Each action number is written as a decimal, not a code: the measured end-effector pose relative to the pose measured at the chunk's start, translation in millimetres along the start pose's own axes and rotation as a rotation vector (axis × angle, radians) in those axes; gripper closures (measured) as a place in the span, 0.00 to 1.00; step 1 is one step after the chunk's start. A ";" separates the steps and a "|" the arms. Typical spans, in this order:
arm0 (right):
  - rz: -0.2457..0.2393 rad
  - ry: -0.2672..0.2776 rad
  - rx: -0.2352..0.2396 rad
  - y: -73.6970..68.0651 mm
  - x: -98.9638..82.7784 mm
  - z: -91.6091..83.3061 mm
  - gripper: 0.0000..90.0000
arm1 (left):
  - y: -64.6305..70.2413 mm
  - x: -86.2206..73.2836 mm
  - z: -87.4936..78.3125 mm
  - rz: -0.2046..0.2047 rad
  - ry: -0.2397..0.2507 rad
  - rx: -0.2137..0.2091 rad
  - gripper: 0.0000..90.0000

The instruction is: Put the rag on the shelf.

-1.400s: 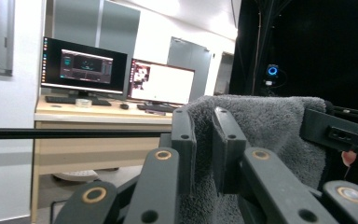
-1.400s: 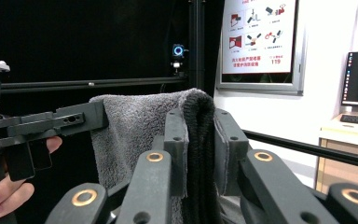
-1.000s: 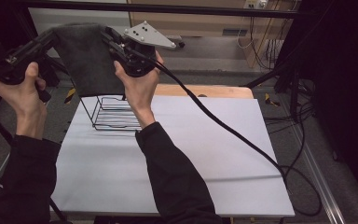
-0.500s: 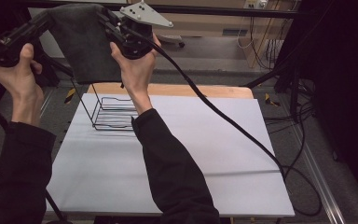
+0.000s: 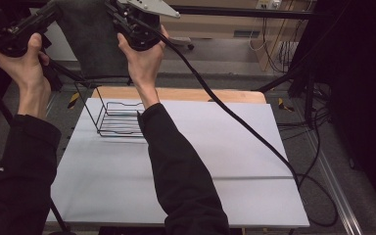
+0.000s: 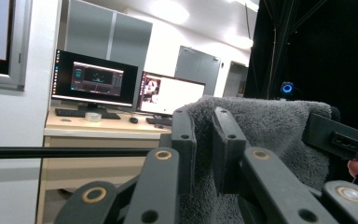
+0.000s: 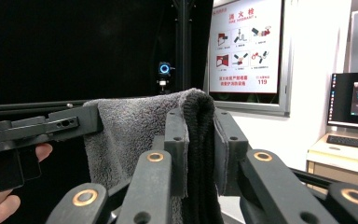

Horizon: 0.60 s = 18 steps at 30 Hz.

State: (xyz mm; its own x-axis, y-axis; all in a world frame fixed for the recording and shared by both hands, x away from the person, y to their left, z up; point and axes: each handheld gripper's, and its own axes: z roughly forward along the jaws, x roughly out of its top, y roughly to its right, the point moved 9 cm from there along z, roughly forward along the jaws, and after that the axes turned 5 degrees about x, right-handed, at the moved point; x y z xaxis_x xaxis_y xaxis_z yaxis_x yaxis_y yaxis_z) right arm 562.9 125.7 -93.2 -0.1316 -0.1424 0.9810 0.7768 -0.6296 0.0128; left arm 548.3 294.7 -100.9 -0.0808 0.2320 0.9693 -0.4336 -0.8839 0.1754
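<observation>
Above the table, toward 11 o'clock in the high view: grey towel hangs stretched between both grippers, over the wire rack.
Left gripper: jaws pinching one top corner of the towel.
Right gripper: jaws pinching the other top corner.
Change: both hands have risen toward 12 o'clock over the last second, so the cloth now hangs higher above the rack.
Meaning: towel appears spread and clear of the white table, probably ready for draping or folding.
</observation>
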 end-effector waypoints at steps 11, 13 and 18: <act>-0.001 -0.032 -0.031 8.3 -20.4 9.4 0.87 | -15.1 -16.8 16.0 -0.002 -0.047 0.017 0.90; -0.003 -0.040 -0.034 9.5 -25.7 10.6 0.87 | -18.0 -21.1 18.4 0.001 -0.059 0.021 0.90; -0.008 -0.062 -0.039 12.5 -37.5 12.3 0.87 | -22.5 -30.7 22.3 0.005 -0.087 0.024 0.90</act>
State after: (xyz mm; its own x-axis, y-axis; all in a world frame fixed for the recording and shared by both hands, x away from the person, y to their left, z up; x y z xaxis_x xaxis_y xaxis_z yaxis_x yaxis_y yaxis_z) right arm 585.2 132.5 -127.4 -0.0981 -0.0903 0.9911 0.7510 -0.6601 0.0142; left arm 580.6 298.4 -130.7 -0.0041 0.1921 0.9814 -0.4116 -0.8947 0.1734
